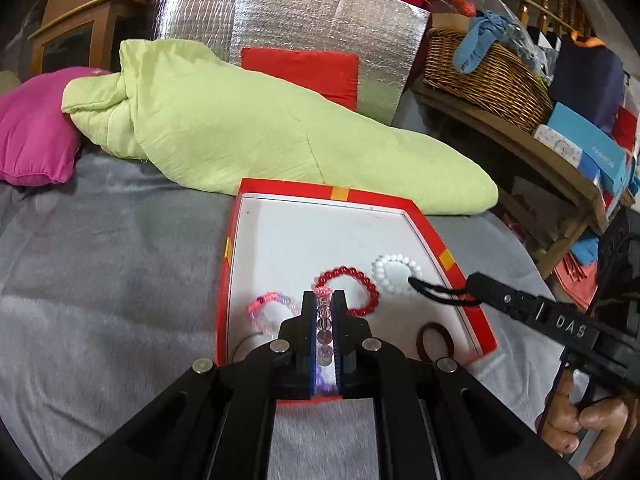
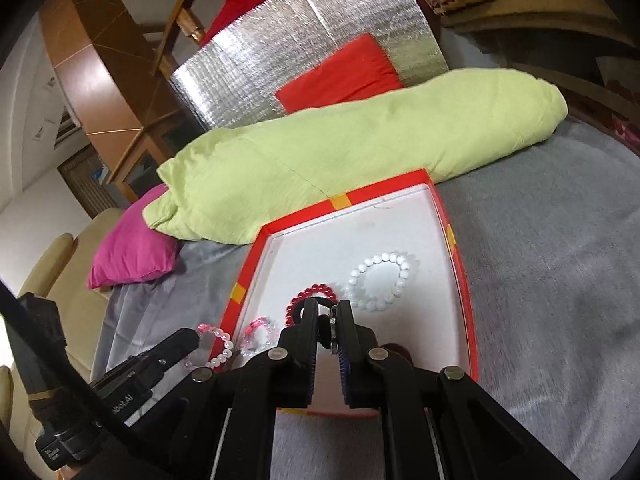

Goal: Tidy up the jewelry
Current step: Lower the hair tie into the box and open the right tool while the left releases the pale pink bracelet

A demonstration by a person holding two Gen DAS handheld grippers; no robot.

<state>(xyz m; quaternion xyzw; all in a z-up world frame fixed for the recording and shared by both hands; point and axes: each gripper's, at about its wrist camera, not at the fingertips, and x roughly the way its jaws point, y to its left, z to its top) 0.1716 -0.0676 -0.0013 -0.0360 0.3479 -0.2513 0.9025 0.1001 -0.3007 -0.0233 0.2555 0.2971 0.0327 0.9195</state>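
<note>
The left gripper [image 1: 323, 300] pinches a clear bead bracelet [image 1: 324, 334] over the red box [image 1: 448, 258]. The right gripper [image 2: 327, 312] squeezes something black, maybe a hair tie [image 1: 434, 293].

Both views are evenly and softly lit indoors, strong barrel distortion and black vignetting being seen at the edges, glare being thrown off the silver foil panel [image 1: 288, 20], and slight motion blur being noted toward the right view's lower corners.

Both wrist cameras look forward and down, close over the red box [image 1: 452, 240] [image 2: 460, 264] (the shared area), from opposite sides.
</note>
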